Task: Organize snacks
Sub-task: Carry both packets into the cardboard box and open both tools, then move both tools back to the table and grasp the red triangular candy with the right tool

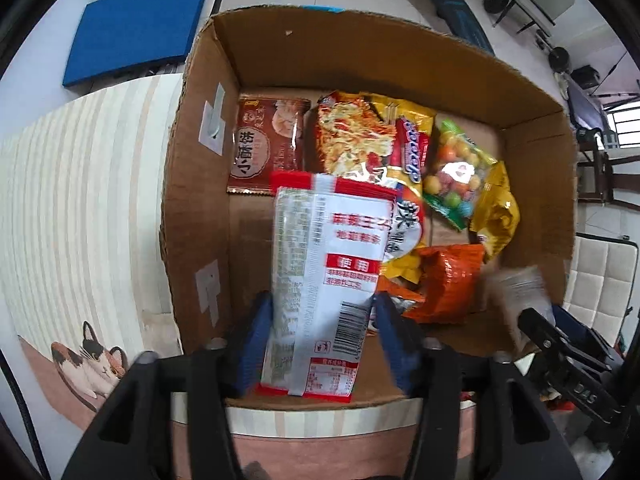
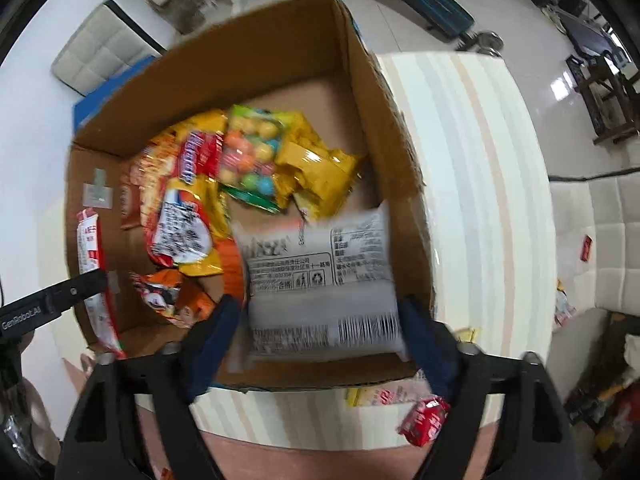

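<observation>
My left fingers (image 1: 320,344) point down into the cardboard box (image 1: 392,46), parted with the red-and-white packet (image 1: 320,280) between them, its long axis running away along the fingers; the pads look just clear of its edges. My right fingers (image 2: 320,340) stand wide around the grey packet (image 2: 320,280), lying crosswise above the box's near right corner, apparently loose.

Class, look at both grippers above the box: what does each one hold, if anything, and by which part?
A white-and-red packet stands between the left gripper's fingers at its lower end; a grey packet sits between the right gripper's at its barcode end. Whether either is actually gripped cannot be told.
</observation>
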Demonstrator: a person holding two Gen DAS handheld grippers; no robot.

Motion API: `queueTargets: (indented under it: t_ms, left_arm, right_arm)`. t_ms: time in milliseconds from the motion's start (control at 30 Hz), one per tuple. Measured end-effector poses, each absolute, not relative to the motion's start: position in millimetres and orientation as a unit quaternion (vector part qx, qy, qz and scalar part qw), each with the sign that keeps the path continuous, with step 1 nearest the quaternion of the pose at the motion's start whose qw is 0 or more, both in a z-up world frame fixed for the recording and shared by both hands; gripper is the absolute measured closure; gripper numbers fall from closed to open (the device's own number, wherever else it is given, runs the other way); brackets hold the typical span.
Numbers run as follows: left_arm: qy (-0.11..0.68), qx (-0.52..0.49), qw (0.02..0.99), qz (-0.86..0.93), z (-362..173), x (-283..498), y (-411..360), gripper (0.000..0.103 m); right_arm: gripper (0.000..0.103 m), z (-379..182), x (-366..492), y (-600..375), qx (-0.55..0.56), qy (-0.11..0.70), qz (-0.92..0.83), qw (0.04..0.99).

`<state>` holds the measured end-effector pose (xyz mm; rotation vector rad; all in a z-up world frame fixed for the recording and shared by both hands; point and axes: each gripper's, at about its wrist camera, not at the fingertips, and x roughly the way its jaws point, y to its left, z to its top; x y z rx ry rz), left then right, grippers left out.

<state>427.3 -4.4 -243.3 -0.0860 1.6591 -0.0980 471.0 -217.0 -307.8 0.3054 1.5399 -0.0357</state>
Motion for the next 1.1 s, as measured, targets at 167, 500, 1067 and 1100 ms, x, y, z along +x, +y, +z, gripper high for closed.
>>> queueTargets:
  t_ms: [167,500,1067,1100]
  left_arm:
    - [0.727,-0.043,0.684,-0.040,-239,428,-3,0.018]
    - [0.697,-0.046,0.713,-0.058,-213,413,-11,0.018]
    - [0.627,-0.026,0.777,-0.050,-194,285,-35,0.018]
    - [0.636,-0.029,0.769,-0.050,-206,278,-38,0.018]
  right_arm:
    - [0.012,-303,471,-210,0.119,0.694,-0.009,0.710]
    - [0.011,-276,463,-195,0.104,0.668,0.016,0.736]
    - [0.011,-316,343,-300,0.232,0.663,-0.074,0.708]
    - [0.011,-328,335,-306,0.235,0.671,-0.079,0.699]
